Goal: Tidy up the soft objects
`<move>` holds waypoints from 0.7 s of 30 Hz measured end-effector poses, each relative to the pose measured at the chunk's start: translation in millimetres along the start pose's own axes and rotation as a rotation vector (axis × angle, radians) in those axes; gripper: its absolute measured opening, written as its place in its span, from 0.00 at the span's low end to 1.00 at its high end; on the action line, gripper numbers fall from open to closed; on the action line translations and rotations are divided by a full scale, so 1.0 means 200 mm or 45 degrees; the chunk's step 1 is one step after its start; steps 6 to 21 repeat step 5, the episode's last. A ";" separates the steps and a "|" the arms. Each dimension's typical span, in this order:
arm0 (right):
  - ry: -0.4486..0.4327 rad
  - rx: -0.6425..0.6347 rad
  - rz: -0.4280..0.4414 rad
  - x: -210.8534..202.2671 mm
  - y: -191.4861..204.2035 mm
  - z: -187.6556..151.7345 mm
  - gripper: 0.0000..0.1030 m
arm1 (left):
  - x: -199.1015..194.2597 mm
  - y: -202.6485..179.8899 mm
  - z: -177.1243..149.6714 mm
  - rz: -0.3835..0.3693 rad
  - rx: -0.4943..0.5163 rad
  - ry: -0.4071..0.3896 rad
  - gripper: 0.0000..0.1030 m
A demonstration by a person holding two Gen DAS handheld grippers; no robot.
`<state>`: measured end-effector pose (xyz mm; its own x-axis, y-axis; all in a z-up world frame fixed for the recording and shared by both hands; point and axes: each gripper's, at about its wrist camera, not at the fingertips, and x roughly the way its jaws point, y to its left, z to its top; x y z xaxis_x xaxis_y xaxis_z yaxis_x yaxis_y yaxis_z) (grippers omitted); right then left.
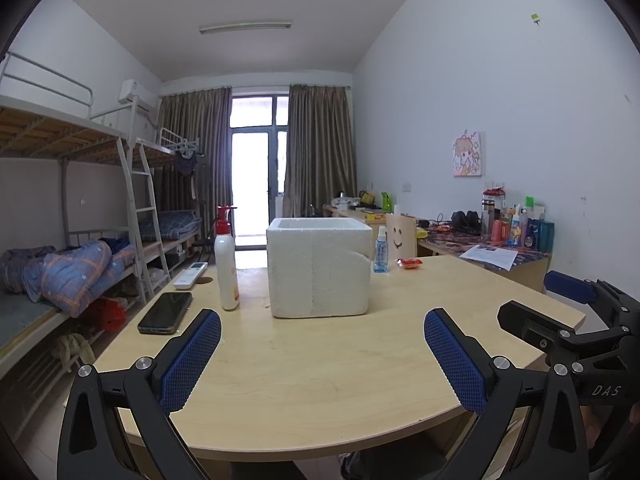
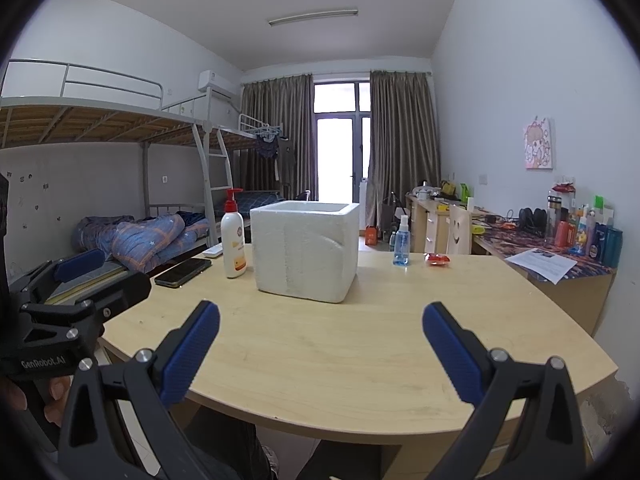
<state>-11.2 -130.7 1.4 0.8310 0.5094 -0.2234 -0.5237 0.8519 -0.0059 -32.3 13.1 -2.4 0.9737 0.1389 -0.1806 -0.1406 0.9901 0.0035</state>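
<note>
A white foam box (image 1: 320, 268) (image 2: 306, 250) stands open-topped in the middle of the pale wooden table (image 1: 320, 380) (image 2: 360, 340); its inside is hidden. A small red packet (image 1: 410, 264) (image 2: 437, 259) lies to the right of it, beyond the box. My left gripper (image 1: 323, 316) hovers open over the table's near edge, holding nothing. My right gripper (image 2: 322, 308) is open too and holds nothing, level with the left one. Each shows in the other's view: the right gripper (image 1: 536, 300) at the right edge, the left gripper (image 2: 108, 276) at the left edge.
Left of the box are a white lotion bottle with a red pump (image 1: 226, 264) (image 2: 233, 240), a dark phone (image 1: 165, 312) (image 2: 183, 272) and a white remote (image 1: 190, 275). A blue spray bottle (image 1: 381, 250) (image 2: 401, 242) stands behind right. Bunk beds line the left wall and a cluttered desk (image 2: 560, 264) the right.
</note>
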 end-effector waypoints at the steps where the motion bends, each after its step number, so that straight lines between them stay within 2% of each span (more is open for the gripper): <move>1: 0.000 -0.001 0.003 0.00 0.00 0.00 1.00 | 0.00 0.00 0.00 0.002 0.001 -0.006 0.99; 21: -0.006 0.007 -0.002 0.00 -0.01 0.00 1.00 | 0.00 0.01 0.00 0.001 -0.005 -0.007 0.99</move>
